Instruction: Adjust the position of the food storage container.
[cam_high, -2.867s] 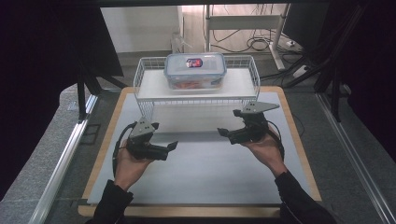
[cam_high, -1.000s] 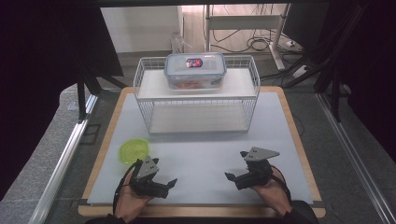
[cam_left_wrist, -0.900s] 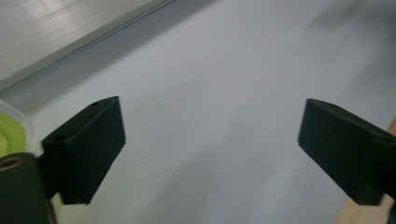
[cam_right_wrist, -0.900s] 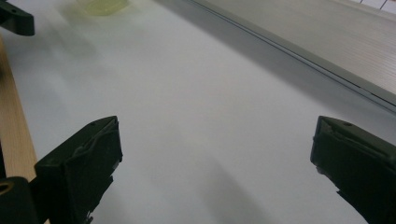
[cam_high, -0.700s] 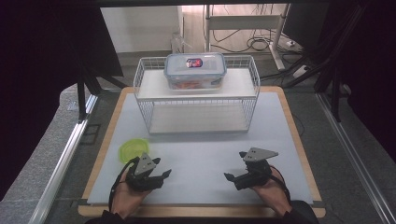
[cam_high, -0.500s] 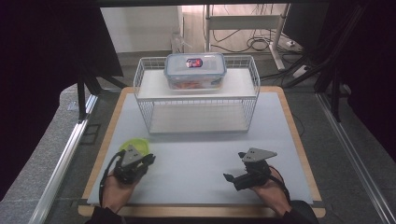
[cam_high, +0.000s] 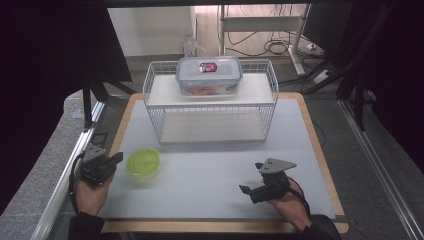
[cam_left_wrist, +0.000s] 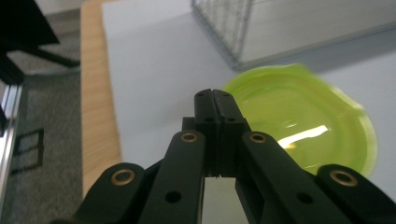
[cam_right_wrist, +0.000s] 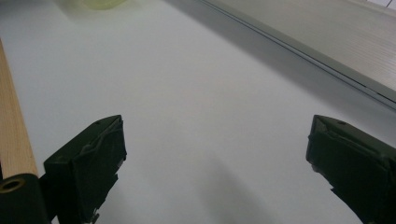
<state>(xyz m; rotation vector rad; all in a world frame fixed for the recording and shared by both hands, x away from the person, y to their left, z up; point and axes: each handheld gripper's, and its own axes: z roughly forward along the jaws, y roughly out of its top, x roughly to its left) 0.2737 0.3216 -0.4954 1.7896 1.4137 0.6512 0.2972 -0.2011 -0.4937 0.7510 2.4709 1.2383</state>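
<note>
A lime-green round lid (cam_high: 143, 162) lies flat on the white mat at the front left; it is the large lime shape (cam_left_wrist: 299, 121) in the left gripper view. My left gripper (cam_high: 116, 158) hovers at the mat's left edge, just left of the lid. Its jaws (cam_left_wrist: 215, 100) have just been closing and now meet, with nothing between them. My right gripper (cam_high: 250, 178) rests at the front right, jaws wide apart (cam_right_wrist: 215, 154) over bare mat. A corner of the lid (cam_right_wrist: 98, 3) appears far off in the right gripper view.
A white wire rack (cam_high: 210, 107) stands at the back of the mat. A clear container with a blue-rimmed lid (cam_high: 209, 75) sits on its top shelf. The wooden table border (cam_high: 120, 125) runs along the left, with a metal rail (cam_high: 65, 180) beyond it.
My left hand has slid left from the front middle of the mat to its left edge, and its jaws have gone from open to shut. The right hand and the lid stay put.
</note>
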